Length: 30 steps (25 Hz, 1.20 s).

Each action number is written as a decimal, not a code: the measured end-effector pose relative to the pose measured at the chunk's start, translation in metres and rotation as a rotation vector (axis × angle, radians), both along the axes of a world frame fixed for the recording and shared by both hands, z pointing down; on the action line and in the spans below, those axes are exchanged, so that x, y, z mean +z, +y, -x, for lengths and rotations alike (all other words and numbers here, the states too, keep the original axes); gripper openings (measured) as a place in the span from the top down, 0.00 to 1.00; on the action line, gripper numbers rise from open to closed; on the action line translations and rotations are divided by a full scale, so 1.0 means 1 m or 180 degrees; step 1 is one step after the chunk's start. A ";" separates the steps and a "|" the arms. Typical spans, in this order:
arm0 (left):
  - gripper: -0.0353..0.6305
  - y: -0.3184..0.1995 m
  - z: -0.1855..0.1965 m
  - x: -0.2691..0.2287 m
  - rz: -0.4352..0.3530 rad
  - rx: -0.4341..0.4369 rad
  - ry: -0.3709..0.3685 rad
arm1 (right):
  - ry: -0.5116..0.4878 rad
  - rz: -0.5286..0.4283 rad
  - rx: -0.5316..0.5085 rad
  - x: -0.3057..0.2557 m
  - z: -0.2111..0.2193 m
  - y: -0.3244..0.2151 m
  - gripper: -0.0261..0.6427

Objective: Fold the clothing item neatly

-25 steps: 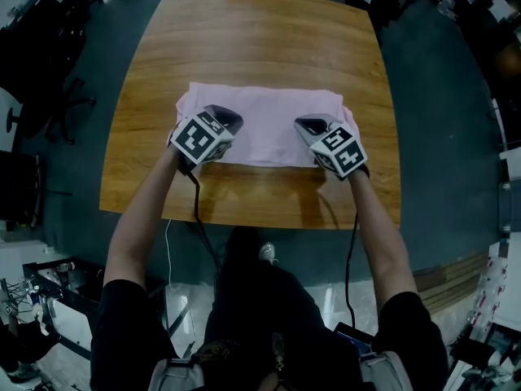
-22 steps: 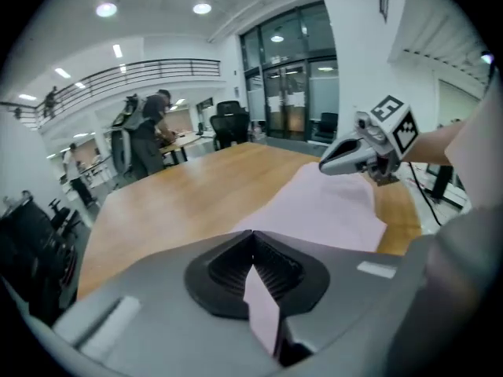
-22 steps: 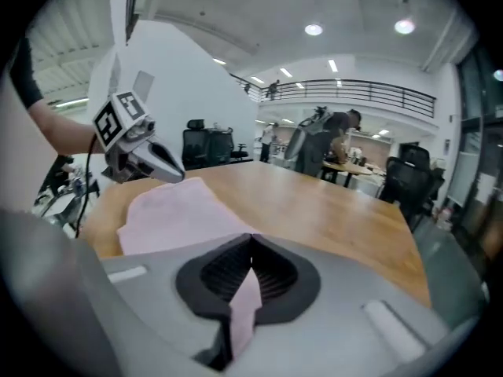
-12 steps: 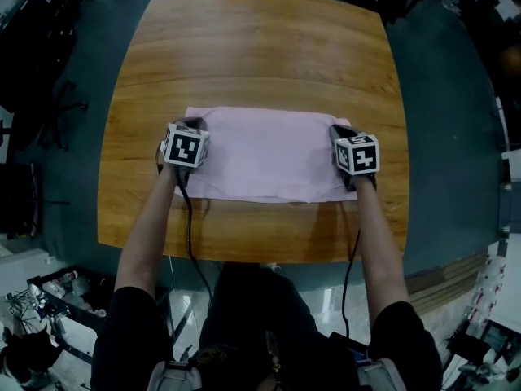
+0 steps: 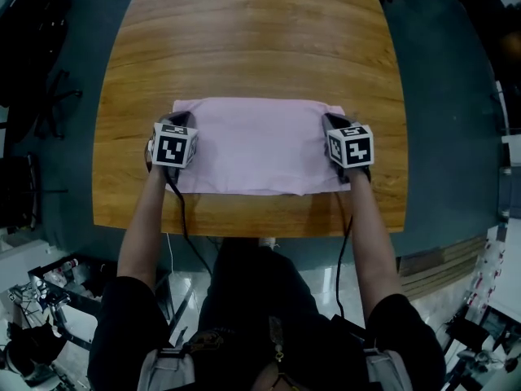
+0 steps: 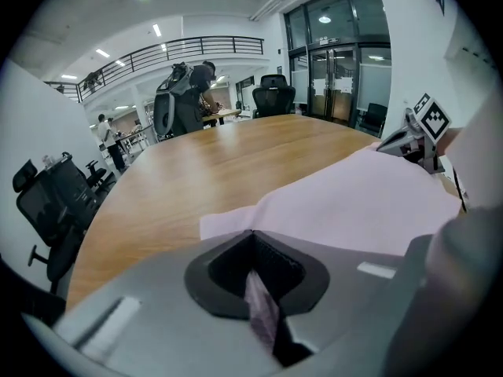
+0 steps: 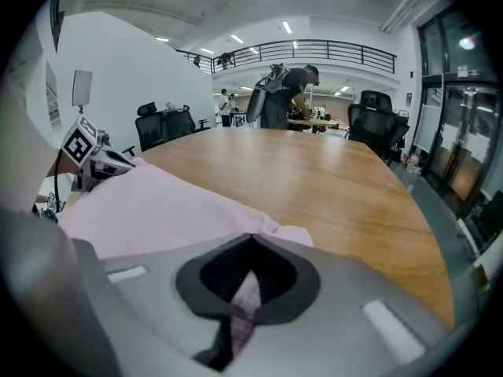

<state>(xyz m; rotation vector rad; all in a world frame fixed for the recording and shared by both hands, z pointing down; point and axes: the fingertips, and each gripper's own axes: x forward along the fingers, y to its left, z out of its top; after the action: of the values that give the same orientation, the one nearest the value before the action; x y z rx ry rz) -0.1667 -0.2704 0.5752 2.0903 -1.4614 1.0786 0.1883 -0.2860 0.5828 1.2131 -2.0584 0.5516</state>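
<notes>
Pink garment lies spread on the wooden table between the left gripper and right gripper, each clamped tight on a pinch of its fabric, seemingly finishing a fold; next, lay the held ends flush and release.

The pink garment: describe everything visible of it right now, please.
The pink garment is a pale pink, thin, soft-looking cloth. It is laid out as a wide flat rectangle across the near half of the wooden table, mostly smooth, with a slightly uneven near edge. Its left end is pinched in the shut left gripper and its right end in the shut right gripper; a strip of cloth shows between each pair of jaws. Nothing else touches it.
</notes>
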 end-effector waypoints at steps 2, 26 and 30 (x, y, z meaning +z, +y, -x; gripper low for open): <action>0.94 0.024 0.002 0.001 0.0033 -0.0024 0.0010 | 0.0011 -0.0002 -0.0005 0.001 0.003 0.024 0.96; 0.94 0.180 -0.016 -0.192 -0.1127 -0.0007 0.1142 | -0.1886 -0.1446 -0.0290 -0.229 0.079 0.191 0.96; 0.94 0.236 -0.061 -0.223 -0.1208 0.0245 0.1616 | -0.2201 -0.1614 -0.0612 -0.277 0.121 0.250 0.96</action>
<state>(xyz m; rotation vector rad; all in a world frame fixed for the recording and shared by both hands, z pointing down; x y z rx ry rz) -0.1060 -0.0343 0.3520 2.4502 -1.4045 0.2542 0.0677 -0.0360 0.3058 1.1706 -3.0037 0.3969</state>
